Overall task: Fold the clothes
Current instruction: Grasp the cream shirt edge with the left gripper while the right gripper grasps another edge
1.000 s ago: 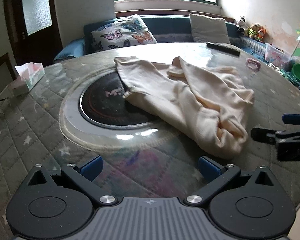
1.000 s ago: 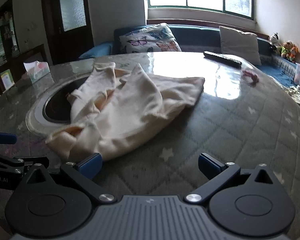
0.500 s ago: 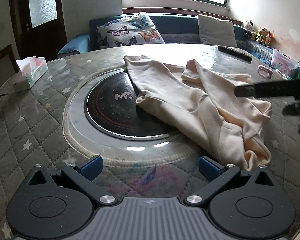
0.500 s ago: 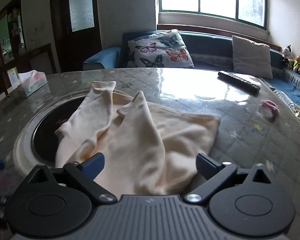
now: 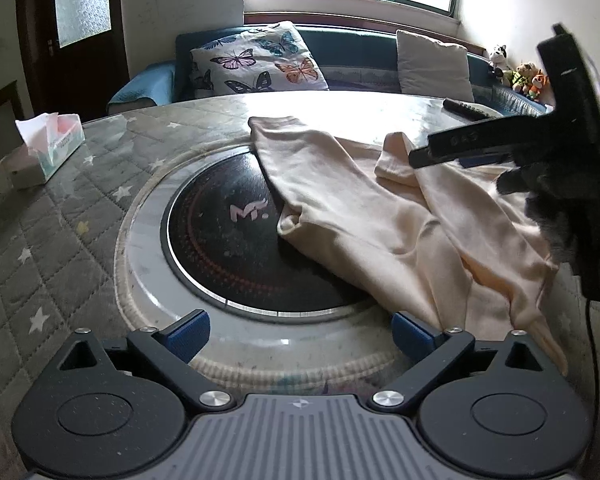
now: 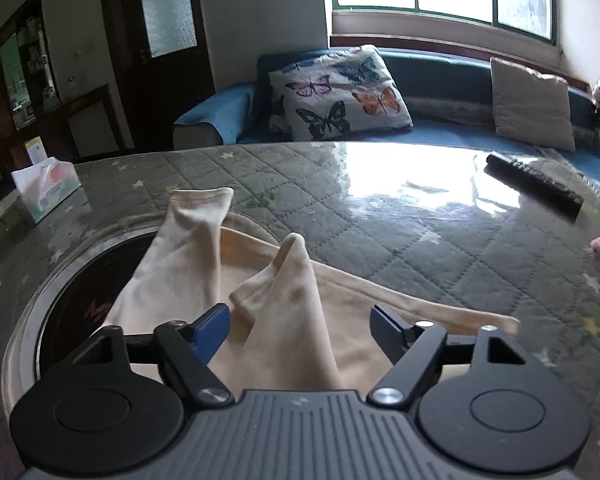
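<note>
The cream garment (image 5: 400, 216) lies crumpled on the quilted round table (image 5: 60, 240), one sleeve draped over the dark induction hob (image 5: 228, 240) set in the middle, the rest heaped toward the right edge. The right gripper (image 6: 300, 326) has just been closing its jaws, and they now stand partly apart over a peaked fold of the cloth; the fold rises between them, but I can't see the pads pressing on it. The left gripper (image 5: 300, 330) hangs wide apart over the hob's rim, holding nothing.

What worries me is that peak: it looks like several layers bunched together, so a pinch there could lift a wad instead of a single edge, and the garment would come up twisted rather than spread. The sleeve on the smooth hob glass may slide when pulled. The remote control (image 6: 534, 190) and tissue box (image 5: 48, 146) sit well apart, though a wide sweep of cloth could reach the remote
</note>
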Action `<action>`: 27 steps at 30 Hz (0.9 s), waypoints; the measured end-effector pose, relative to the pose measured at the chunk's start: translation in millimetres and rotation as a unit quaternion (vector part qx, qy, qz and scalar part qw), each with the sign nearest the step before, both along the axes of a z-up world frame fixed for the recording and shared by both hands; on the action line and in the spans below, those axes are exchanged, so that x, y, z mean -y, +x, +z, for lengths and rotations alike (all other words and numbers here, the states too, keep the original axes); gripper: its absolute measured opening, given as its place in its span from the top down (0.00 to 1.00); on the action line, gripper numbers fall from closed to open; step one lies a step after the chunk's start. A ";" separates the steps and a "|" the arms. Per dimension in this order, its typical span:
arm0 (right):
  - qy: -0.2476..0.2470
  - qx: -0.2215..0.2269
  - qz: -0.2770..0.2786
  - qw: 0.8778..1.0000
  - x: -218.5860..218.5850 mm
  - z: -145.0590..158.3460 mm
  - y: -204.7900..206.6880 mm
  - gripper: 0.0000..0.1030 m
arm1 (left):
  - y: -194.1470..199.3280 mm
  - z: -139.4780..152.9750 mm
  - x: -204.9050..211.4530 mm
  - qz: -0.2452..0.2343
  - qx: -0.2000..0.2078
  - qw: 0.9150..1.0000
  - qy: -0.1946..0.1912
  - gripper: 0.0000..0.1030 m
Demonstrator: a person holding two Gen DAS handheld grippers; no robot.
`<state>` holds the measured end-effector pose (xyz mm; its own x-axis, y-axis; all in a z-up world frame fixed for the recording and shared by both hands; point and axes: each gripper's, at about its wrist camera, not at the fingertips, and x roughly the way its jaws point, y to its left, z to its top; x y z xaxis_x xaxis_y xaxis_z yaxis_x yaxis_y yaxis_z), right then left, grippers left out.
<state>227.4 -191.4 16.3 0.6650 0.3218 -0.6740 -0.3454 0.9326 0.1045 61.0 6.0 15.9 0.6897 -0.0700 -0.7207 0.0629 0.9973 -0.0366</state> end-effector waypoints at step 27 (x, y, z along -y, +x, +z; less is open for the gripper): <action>0.057 0.043 -0.096 0.993 124.0 36.8 -45.4 0.93 | 176.1 6.2 49.5 0.028 0.021 0.999 0.027 0.40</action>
